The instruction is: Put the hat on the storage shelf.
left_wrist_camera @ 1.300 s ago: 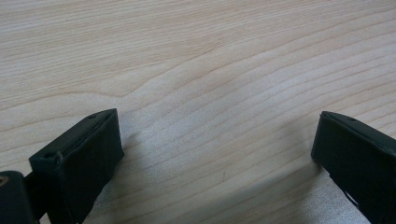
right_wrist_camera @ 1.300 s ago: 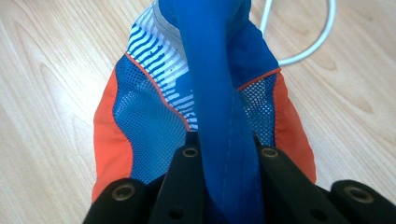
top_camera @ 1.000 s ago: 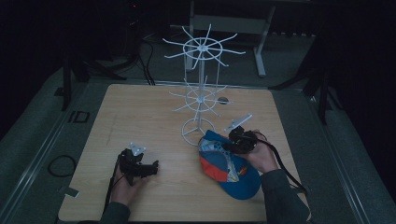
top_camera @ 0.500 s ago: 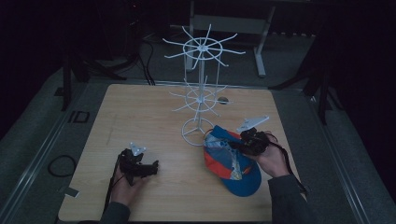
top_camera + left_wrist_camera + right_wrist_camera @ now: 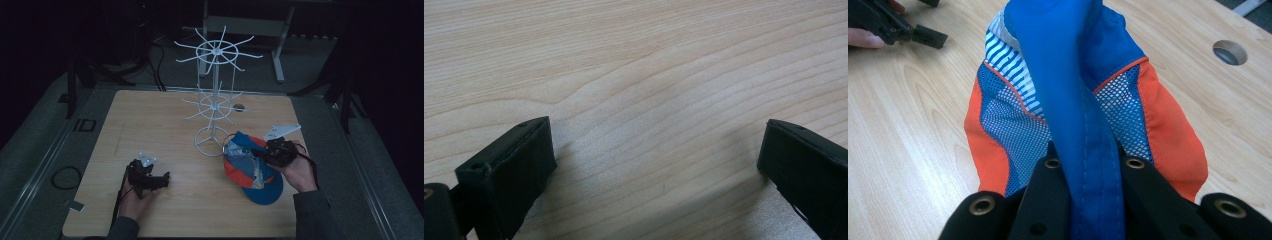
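Observation:
A blue and orange cap [image 5: 252,167] with mesh panels lies at the front right of the wooden table [image 5: 160,125]. My right gripper [image 5: 264,154] is shut on it; in the right gripper view the two jaws pinch a blue fabric fold of the cap [image 5: 1083,120] between them. My left gripper [image 5: 162,179] rests low at the front left, open, its two jaws wide apart over bare wood [image 5: 654,115] with nothing between them. A white wire hanging rack [image 5: 215,95] with two tiers of spokes stands at the table's middle, just left of the cap.
A round cable hole [image 5: 239,107] sits in the tabletop behind the rack's base ring [image 5: 212,140]. The left gripper [image 5: 903,27] and a fingertip appear far off in the right gripper view. Dark floor and stand legs surround the table.
My right gripper has moved right and slightly back with the cap, dragging it away from the rack's base. The left gripper has stayed in place.

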Demonstrator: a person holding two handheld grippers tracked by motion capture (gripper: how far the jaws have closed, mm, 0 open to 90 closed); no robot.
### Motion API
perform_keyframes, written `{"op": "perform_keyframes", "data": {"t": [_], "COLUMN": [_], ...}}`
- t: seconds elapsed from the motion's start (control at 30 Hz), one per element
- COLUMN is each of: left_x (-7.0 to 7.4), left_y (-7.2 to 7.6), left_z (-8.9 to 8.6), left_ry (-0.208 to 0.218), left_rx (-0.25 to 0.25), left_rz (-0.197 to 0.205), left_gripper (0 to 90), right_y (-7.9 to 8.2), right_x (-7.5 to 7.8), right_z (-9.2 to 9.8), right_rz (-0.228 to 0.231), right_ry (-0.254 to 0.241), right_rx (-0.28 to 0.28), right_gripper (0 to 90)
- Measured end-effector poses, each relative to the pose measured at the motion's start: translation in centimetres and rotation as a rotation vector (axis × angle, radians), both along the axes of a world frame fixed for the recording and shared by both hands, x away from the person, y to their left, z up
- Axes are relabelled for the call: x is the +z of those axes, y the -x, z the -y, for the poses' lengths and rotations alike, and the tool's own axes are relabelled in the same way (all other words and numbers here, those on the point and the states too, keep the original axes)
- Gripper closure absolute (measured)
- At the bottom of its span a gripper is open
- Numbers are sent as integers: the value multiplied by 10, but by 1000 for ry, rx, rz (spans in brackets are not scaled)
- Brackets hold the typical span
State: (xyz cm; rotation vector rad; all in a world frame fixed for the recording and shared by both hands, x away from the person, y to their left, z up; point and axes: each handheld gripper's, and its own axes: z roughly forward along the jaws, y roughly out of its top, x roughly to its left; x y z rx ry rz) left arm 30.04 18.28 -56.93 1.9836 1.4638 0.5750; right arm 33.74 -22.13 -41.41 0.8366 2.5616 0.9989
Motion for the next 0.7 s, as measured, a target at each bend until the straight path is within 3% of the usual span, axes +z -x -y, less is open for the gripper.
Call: {"op": "perform_keyframes", "data": {"t": [0.7], "left_x": [0], "left_y": [0], "left_z": [0], "left_ry": [-3], "left_rx": [-3], "left_rz": [-3], "left_gripper": [22], "right_y": [2], "right_x": [20], "right_z": [16], "right_rz": [50], "right_ry": [-47], "right_rx": [-47], "right_gripper": [883]}}
